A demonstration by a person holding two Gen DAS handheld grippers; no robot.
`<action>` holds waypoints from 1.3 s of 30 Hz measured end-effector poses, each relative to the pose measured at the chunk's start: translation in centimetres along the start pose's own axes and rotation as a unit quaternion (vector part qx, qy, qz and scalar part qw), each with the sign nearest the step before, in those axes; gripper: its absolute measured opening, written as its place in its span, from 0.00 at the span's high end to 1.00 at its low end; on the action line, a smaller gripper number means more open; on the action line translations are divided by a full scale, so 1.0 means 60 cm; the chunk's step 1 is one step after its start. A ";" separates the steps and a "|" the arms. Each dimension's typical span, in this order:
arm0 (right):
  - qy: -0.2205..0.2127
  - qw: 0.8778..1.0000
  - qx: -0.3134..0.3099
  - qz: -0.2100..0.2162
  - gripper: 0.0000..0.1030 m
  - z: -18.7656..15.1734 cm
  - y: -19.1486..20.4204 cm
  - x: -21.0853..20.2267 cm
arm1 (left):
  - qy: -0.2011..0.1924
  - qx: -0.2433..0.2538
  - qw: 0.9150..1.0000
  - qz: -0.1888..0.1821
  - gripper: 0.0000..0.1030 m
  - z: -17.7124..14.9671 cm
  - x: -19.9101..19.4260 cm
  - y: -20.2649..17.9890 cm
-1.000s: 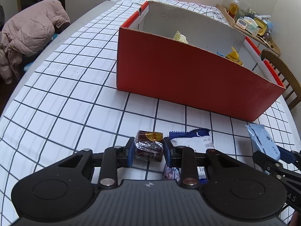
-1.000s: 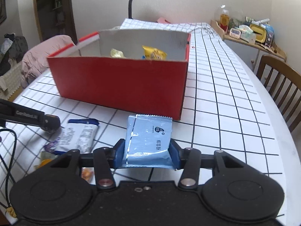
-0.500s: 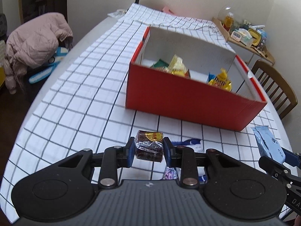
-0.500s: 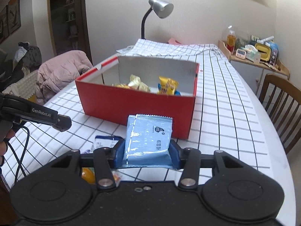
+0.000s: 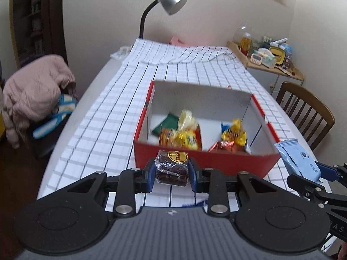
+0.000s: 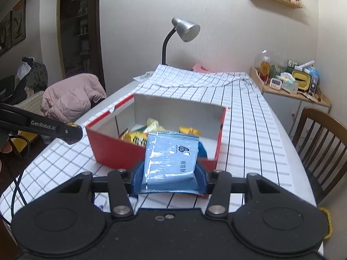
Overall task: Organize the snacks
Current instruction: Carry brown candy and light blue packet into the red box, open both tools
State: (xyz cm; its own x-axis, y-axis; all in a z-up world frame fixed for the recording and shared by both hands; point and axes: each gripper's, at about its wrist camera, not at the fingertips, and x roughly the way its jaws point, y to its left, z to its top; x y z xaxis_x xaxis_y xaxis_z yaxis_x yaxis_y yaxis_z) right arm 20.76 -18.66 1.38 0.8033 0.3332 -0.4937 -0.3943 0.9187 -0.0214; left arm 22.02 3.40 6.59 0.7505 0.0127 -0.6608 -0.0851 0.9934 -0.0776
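Jaws of both grippers are loaded. Left gripper [image 5: 171, 171] is clamped on a brown cake [image 5: 171, 170] in clear wrap, held in the air on the near side of the red box [image 5: 203, 162]. Right gripper [image 6: 170, 173] is clamped on a blue packet [image 6: 171, 160], upright between the pads, also short of the box's near wall and toward its right end.

Box sits on the checked surface [image 5: 112, 117], open top, white inside. Left section holds a green packet [image 5: 166, 124] and yellow-wrapped pieces; right section holds more yellow and red wrappers. A thin divider seems to split it, though blur makes this unsure.

Step in hand, as I judge it: carry both snacks over the near wall and drop them in.
- Keep each snack above the rim before moving forward; the near wall is the likely snag.
- Packet is wide and floppy; its lower edge hangs below the pads, so clear the rim by that edge, not by the jaws.
- Keep the two grippers apart, left to the left section, right to the right, so they do not collide over the box.
- Let go low inside so nothing bounces out.

Writing:
- "GenRobot.AI" reads on the left gripper's finger in the right wrist view.
- Cake has a gold round label with red characters, not legible.
- Packet carries a small dark logo and printed characters, too small to read.
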 end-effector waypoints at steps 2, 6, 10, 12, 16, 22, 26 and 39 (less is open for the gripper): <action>-0.006 1.000 0.000 -0.003 0.54 0.015 -0.003 0.004 | -0.007 0.006 1.000 -0.001 0.71 0.015 0.000 -0.006; -0.008 1.000 0.012 0.001 0.54 0.040 -0.013 0.020 | -0.008 0.018 1.000 -0.007 0.70 0.044 0.011 -0.014; -0.003 1.000 0.021 0.001 0.54 0.059 -0.023 0.045 | -0.002 0.027 1.000 -0.012 0.70 0.065 0.035 -0.020; 0.000 1.000 0.026 -0.001 0.54 0.067 -0.027 0.060 | 0.003 0.027 1.000 -0.011 0.70 0.074 0.050 -0.021; 0.005 0.999 0.032 -0.007 0.54 0.085 -0.037 0.092 | 0.010 0.029 0.999 -0.007 0.70 0.097 0.079 -0.025; 0.033 0.999 0.034 -0.007 0.54 0.100 -0.048 0.151 | 0.023 0.035 0.999 0.004 0.70 0.125 0.136 -0.030; 0.051 0.998 0.029 -0.009 0.54 0.103 -0.048 0.192 | 0.044 0.030 0.999 0.009 0.70 0.137 0.181 -0.027; 0.098 0.995 -0.016 -0.007 0.54 0.084 -0.014 0.260 | 0.092 0.042 0.995 0.028 0.70 0.126 0.280 -0.030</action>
State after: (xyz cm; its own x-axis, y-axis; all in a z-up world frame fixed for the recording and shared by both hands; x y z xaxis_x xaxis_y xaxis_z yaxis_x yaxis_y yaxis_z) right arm 35.87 -13.18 -1.93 0.7078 0.2703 -0.6526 -0.4004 0.9147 -0.0554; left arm 39.77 2.68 1.27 0.6132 0.0555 -0.7880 -0.0635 0.9978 0.0209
